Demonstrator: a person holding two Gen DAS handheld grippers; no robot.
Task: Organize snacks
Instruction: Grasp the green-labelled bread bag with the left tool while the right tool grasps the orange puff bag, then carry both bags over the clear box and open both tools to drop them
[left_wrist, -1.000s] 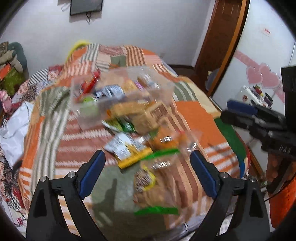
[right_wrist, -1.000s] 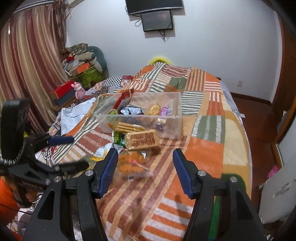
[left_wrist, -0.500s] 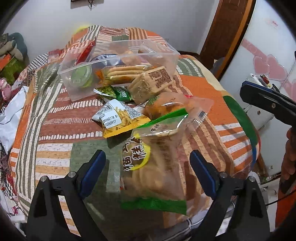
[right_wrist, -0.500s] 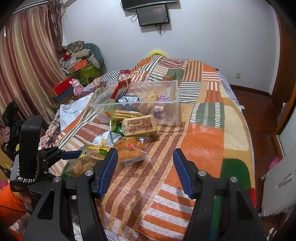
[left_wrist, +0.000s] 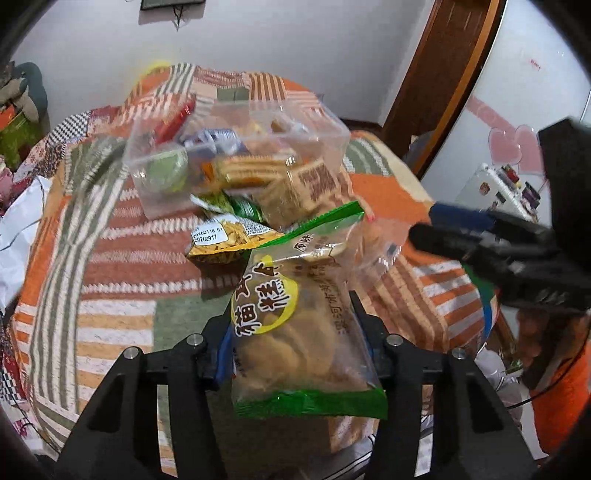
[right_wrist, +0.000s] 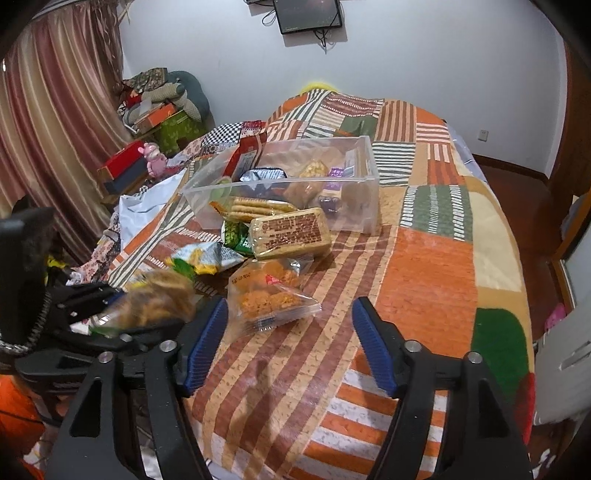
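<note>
Green-edged snack bag (left_wrist: 295, 332) sits clamped between the left gripper (left_wrist: 291, 325) fingers; right gripper (right_wrist: 290, 332) fingers wide apart above the quilt (right_wrist: 424, 266).

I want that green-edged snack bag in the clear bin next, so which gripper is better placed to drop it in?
Left. The left gripper is clamped on the green-edged snack bag, facing the clear bin. The right gripper is open, holding nothing.
</note>
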